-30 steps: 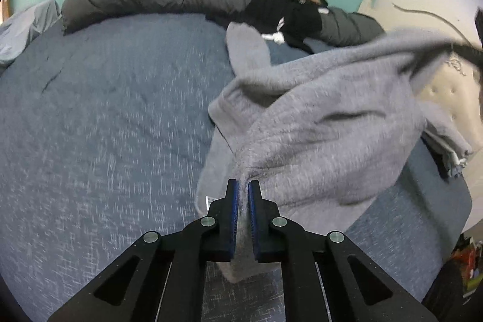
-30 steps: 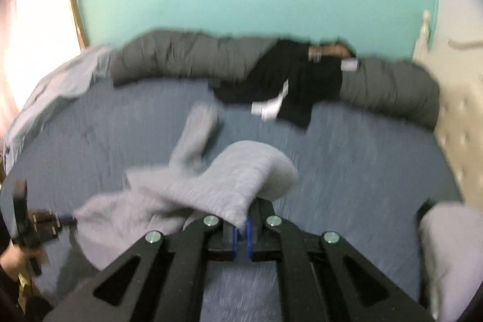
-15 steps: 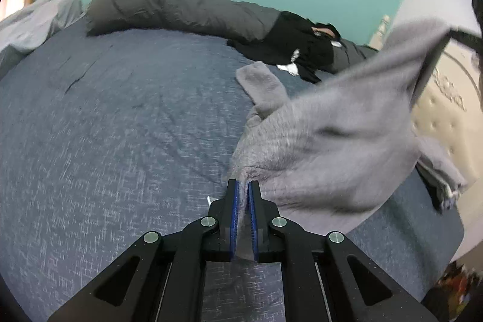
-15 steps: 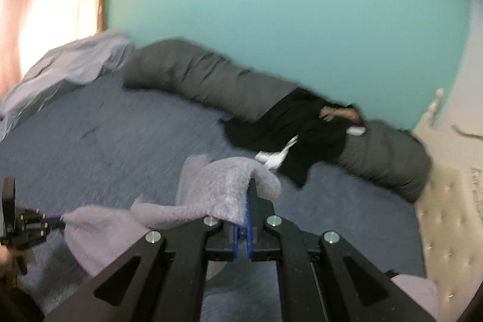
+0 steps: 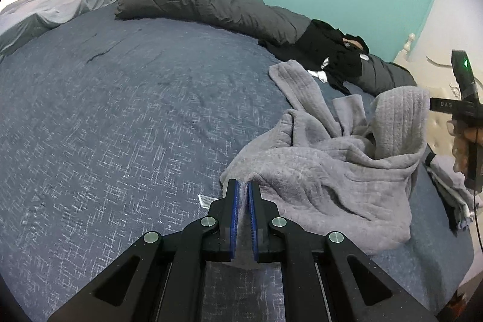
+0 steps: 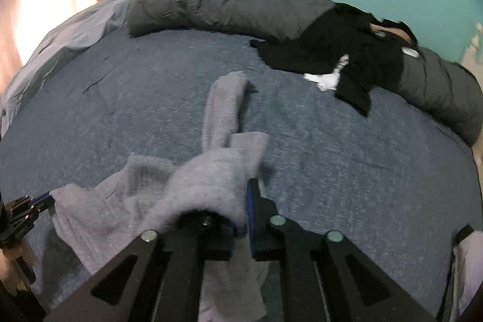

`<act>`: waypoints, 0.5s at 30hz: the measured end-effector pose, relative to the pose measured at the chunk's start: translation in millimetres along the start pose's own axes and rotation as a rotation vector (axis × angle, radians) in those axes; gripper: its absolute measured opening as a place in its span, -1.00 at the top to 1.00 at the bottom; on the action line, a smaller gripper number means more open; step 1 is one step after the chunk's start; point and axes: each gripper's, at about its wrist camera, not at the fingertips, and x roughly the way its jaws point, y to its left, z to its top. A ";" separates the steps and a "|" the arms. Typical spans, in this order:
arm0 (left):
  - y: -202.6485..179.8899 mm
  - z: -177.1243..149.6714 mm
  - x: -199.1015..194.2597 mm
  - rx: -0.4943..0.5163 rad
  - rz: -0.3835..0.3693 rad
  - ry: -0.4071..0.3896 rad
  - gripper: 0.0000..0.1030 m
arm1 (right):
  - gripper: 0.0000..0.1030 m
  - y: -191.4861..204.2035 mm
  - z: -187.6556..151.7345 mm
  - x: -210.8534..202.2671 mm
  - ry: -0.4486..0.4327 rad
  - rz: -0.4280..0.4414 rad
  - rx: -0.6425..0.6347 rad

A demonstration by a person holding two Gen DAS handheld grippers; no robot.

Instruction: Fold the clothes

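A grey knit sweater [image 5: 332, 171] lies slumped on the blue bedspread [image 5: 120, 125], one sleeve [image 6: 225, 107] stretched toward the far side. My left gripper [image 5: 243, 186] is shut on the sweater's near edge, low over the bed. In the right wrist view the sweater [image 6: 120, 201] drapes over my right gripper [image 6: 243, 195] and hides its left finger; the jaws stand close together on the cloth. A raised corner [image 5: 401, 116] runs up to the right gripper [image 5: 437, 104], held by a hand at the right edge. The left gripper [image 6: 39, 198] pinches the far corner.
A rolled dark grey duvet [image 5: 211, 2] lines the far side of the bed, with black clothes [image 5: 329, 50] and a white piece [image 6: 326, 80] on it. Pale grey sheets [image 5: 45, 8] bunch at the left. A small stack of clothes [image 5: 452, 189] sits by the cream headboard [image 5: 437, 135].
The sweater was held up and stretched between both grippers; both have come down and it now rests crumpled on the bedspread, still held at both ends.
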 end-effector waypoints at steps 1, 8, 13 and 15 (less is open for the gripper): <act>1.7 -1.2 1.7 -0.005 -0.001 -0.004 0.86 | 0.14 -8.4 -1.5 -2.5 -0.002 0.000 0.030; 10.9 -7.0 11.2 -0.034 -0.005 -0.027 0.86 | -0.33 -52.2 -56.1 -22.6 0.010 0.092 0.176; 13.4 -7.3 13.1 -0.041 -0.014 -0.030 0.86 | -0.33 -63.7 -124.9 -11.7 0.106 0.182 0.269; 15.5 -7.6 12.1 -0.048 -0.023 -0.031 0.86 | -0.33 -58.2 -145.2 -3.8 0.131 0.191 0.269</act>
